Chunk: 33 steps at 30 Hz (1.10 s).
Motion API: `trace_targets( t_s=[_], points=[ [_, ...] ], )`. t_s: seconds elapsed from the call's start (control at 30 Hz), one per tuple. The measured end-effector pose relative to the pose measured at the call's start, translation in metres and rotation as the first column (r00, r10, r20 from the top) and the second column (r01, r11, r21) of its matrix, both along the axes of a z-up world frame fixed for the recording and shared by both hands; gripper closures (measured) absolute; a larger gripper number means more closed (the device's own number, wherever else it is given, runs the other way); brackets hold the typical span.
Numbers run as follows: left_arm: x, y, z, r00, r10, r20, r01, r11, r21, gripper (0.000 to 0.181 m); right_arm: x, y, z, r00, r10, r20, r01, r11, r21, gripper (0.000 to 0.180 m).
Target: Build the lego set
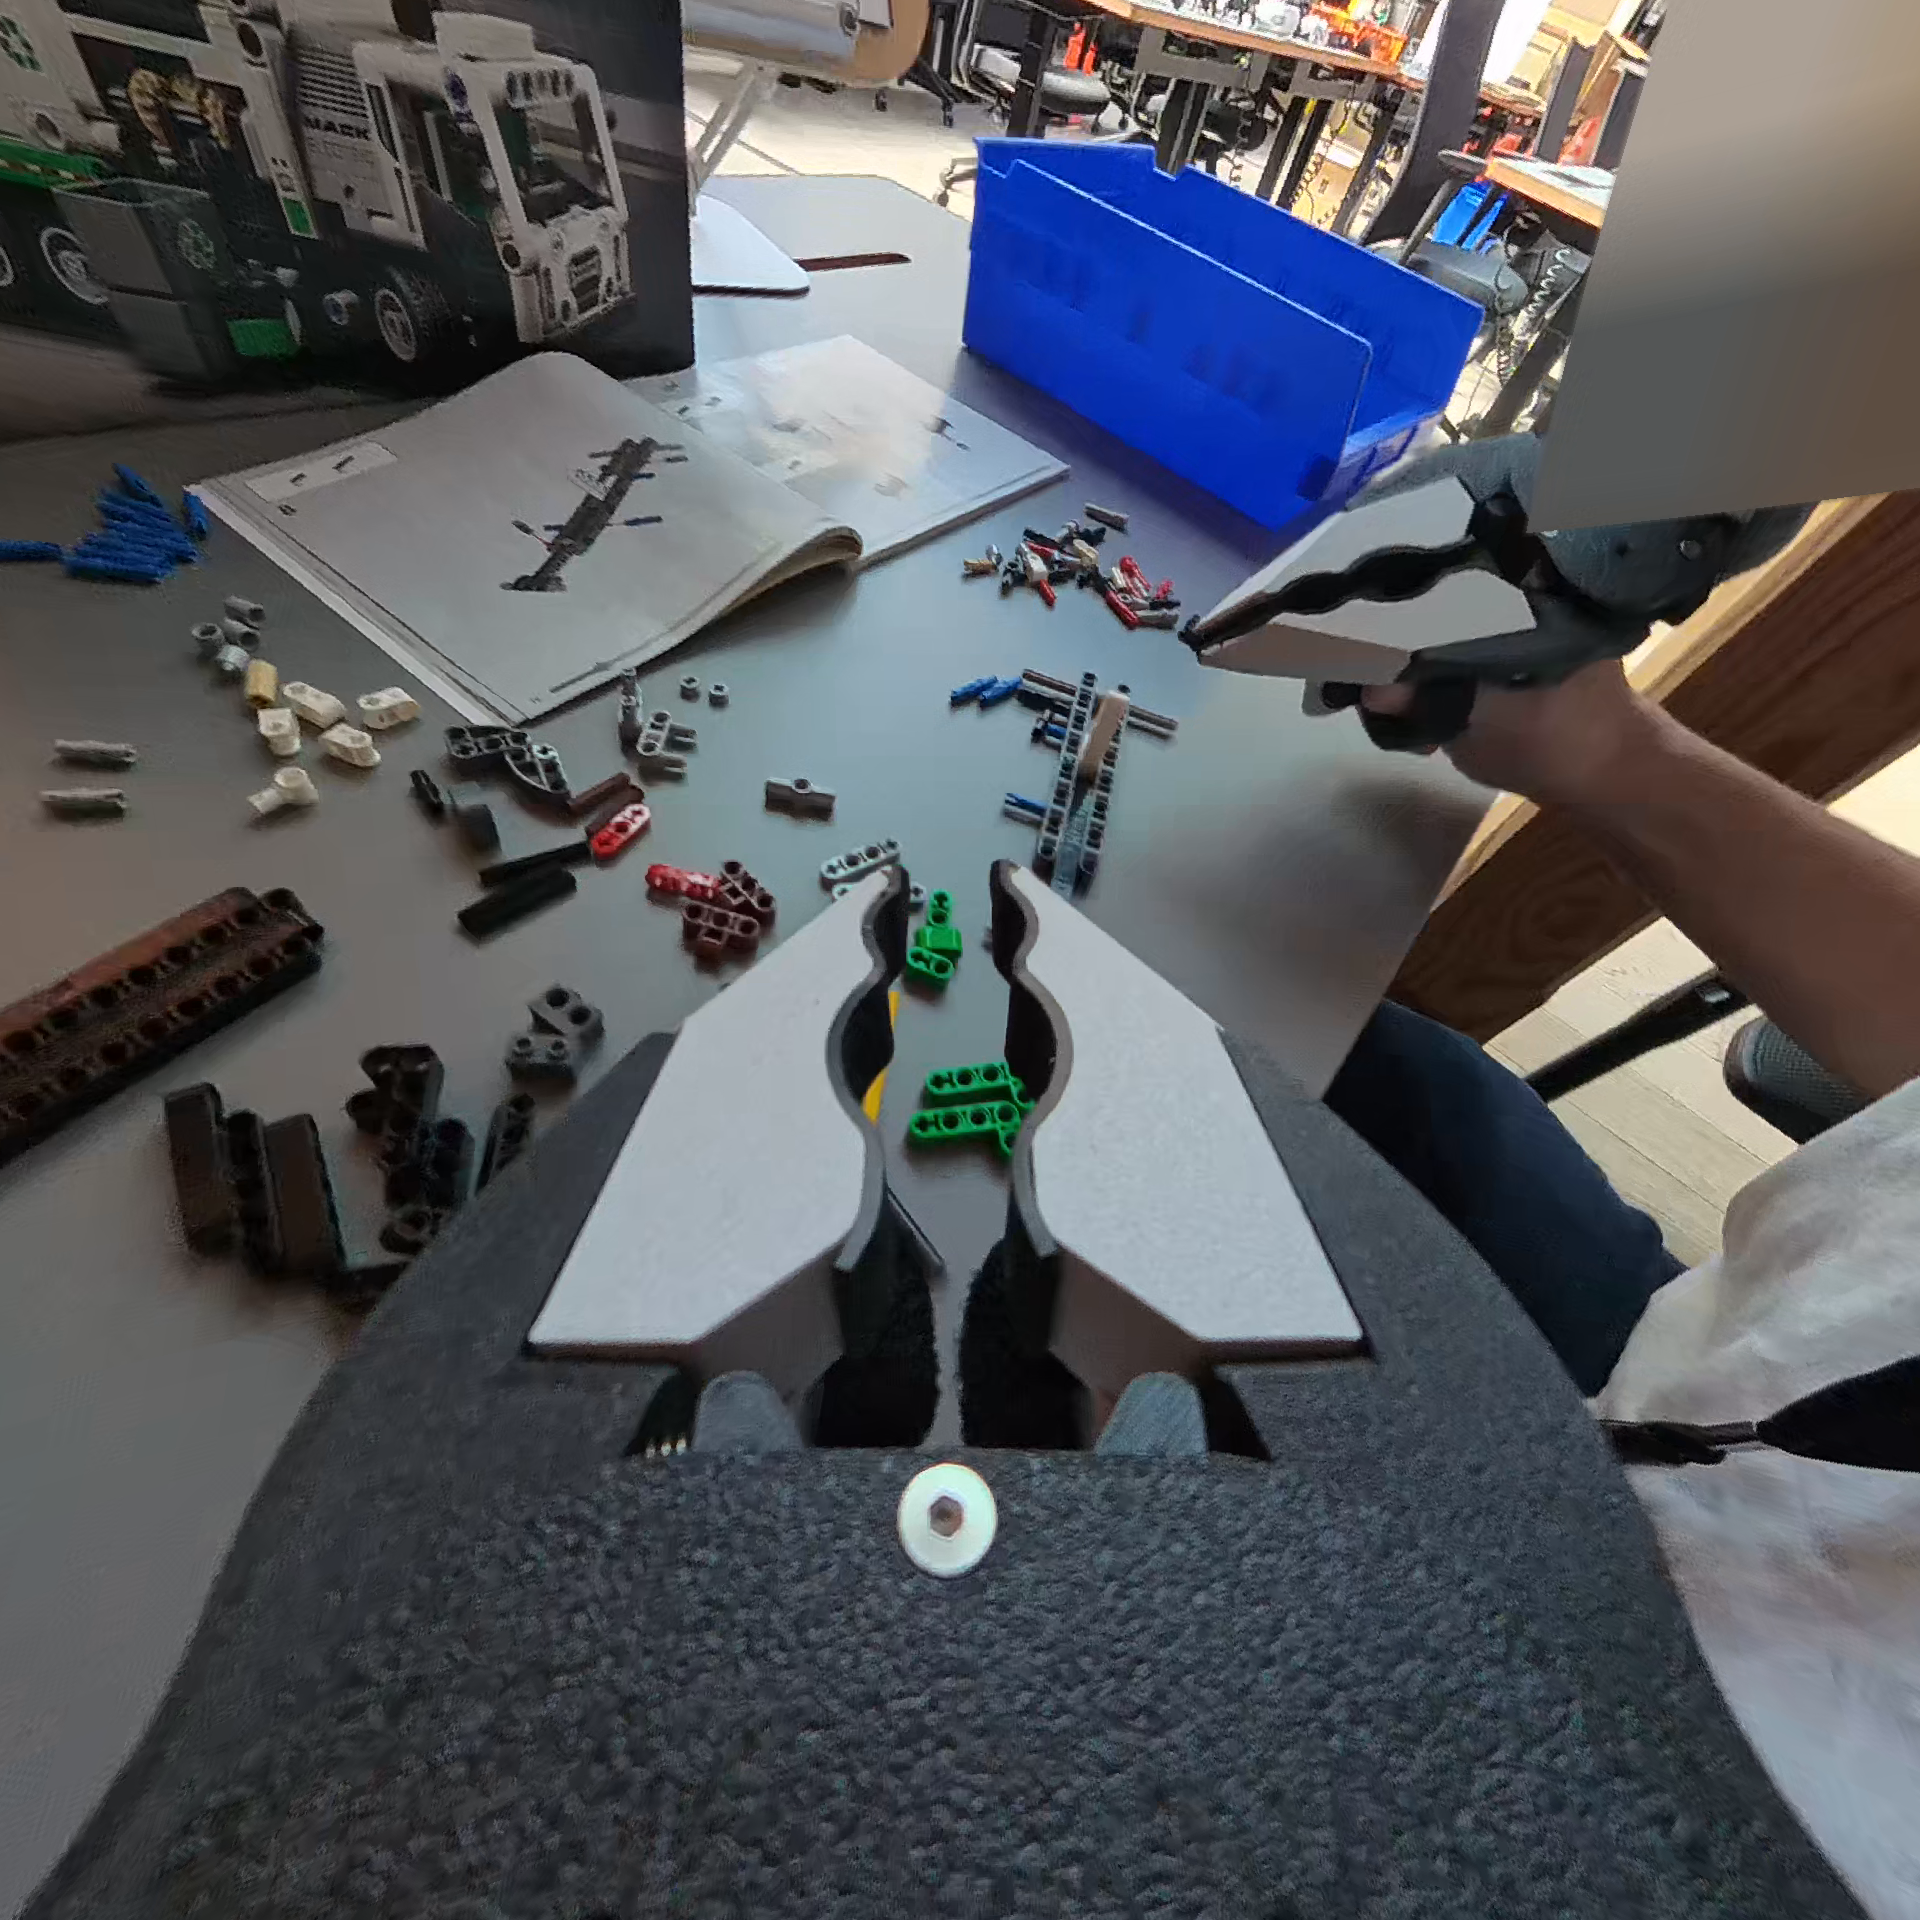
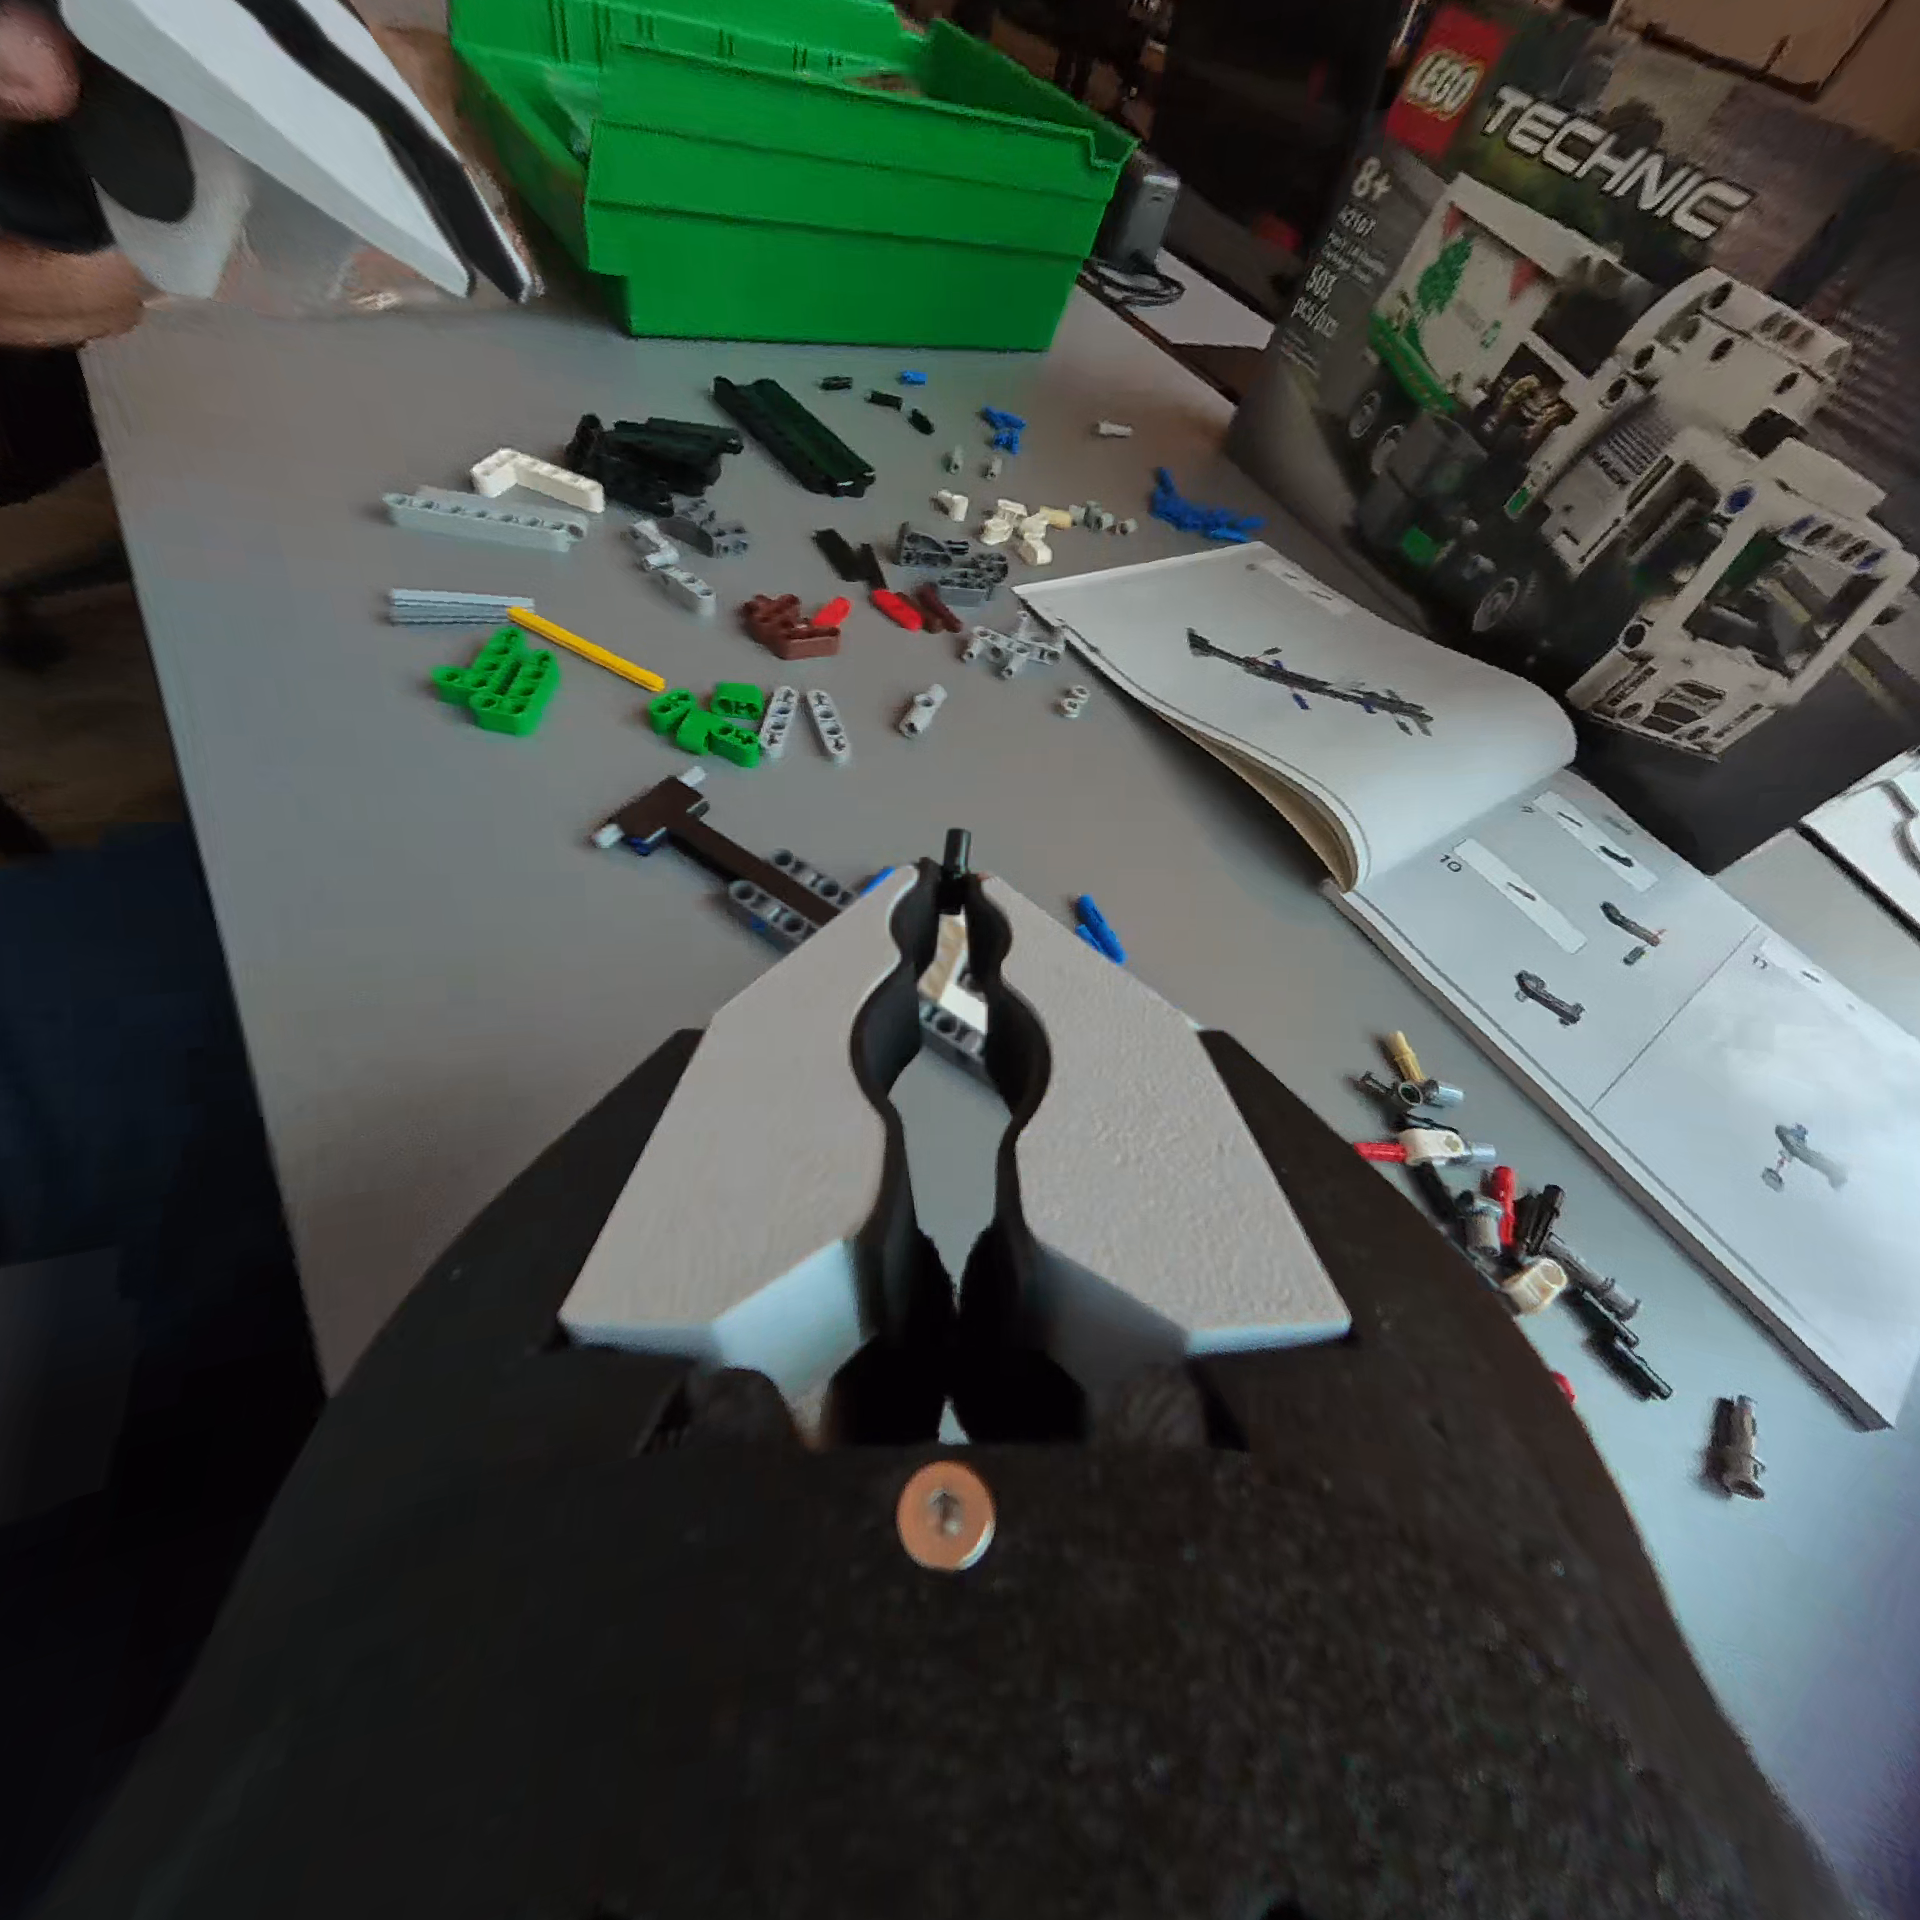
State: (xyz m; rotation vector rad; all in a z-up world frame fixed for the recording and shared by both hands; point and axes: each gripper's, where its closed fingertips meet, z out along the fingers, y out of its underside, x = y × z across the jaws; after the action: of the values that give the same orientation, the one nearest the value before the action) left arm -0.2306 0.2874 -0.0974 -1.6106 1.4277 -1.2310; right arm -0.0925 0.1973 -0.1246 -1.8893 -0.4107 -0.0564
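the right claw [image 2: 956, 878] is clenched on a small black pin [image 2: 955, 854], which sticks out past its tips; in the left wrist view the same claw [image 1: 1195, 636] hangs above the desk [image 1: 883, 748] with the dark pin at its tip, beside a scatter of small red, black and tan connectors [image 1: 1081, 571]. a person's hand [image 1: 1496, 717] grips its handle.

the left claw [image 1: 945, 883] is released, its jaws apart with nothing between them. it hovers over green lego pieces [image 1: 966, 1107] and a yellow axle [image 1: 878, 1081] lying on the desk. in the right wrist view this claw shows only at the upper left corner.

the partly built assembly [image 1: 1081, 779], a long grey beam frame with blue pins and a tan part, lies on the desk between the two claws. in the right wrist view it lies right under the right claw, its dark end [image 2: 665, 816] reaching off to the left.

loose parts are spread across the desk: a long dark brown beam [image 1: 156, 997], black beams [image 1: 270, 1174], dark red pieces [image 1: 727, 904], tan connectors [image 1: 322, 717] and a heap of blue pins [image 1: 135, 535]. an open instruction booklet [image 1: 582, 520] lies beyond them, with the set's box [image 1: 343, 177] standing behind it, a truck pictured on its front. a blue bin [image 1: 1195, 322] sits at the far right of the desk, and a green bin [image 2: 810, 187] at the far end in the right wrist view.
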Motion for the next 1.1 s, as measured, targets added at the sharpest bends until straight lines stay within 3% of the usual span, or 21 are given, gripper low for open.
trace_targets(
  t_s=[0.03, 0.2, 0.47, 0.67, 0.97, 1.1],
  points=[
    [0.008, 0.006, 0.002, 1.0, 0.01, 0.005, -0.01, 1.0, -0.004, 0.166, 0.003, 0.002, 0.0, 1.0, -0.001, -0.021, 0.001, 1.0, 0.03, 0.177],
    [0.041, 0.016, 0.005, 1.0, 0.02, 0.018, -0.019, 0.998, -0.067, 0.165, 0.008, 0.014, 0.008, 1.0, 0.004, -0.029, -0.001, 0.995, 0.104, 0.177],
    [0.088, -0.004, -0.018, 0.989, -0.07, -0.13, 0.052, 0.989, -0.142, 0.17, 0.001, 0.035, 0.013, 0.99, 0.103, -0.098, -0.091, 0.988, 0.122, 0.177],
    [0.11, -0.036, -0.012, 0.978, -0.186, -0.091, 0.153, 0.946, -0.286, 0.165, -0.005, 0.045, 0.007, 0.993, 0.113, -0.026, -0.109, 0.989, 0.099, 0.176],
    [0.122, -0.053, -0.018, 0.966, -0.248, -0.075, 0.208, 0.915, -0.345, 0.166, -0.018, 0.04, 0.007, 0.987, 0.153, 0.052, -0.158, 0.98, 0.118, 0.177],
    [0.123, -0.06, -0.021, 0.963, -0.263, -0.06, 0.223, 0.902, -0.371, 0.176, -0.023, 0.038, 0.004, 0.982, 0.173, 0.081, -0.181, 0.978, 0.107, 0.177]
  ],
)
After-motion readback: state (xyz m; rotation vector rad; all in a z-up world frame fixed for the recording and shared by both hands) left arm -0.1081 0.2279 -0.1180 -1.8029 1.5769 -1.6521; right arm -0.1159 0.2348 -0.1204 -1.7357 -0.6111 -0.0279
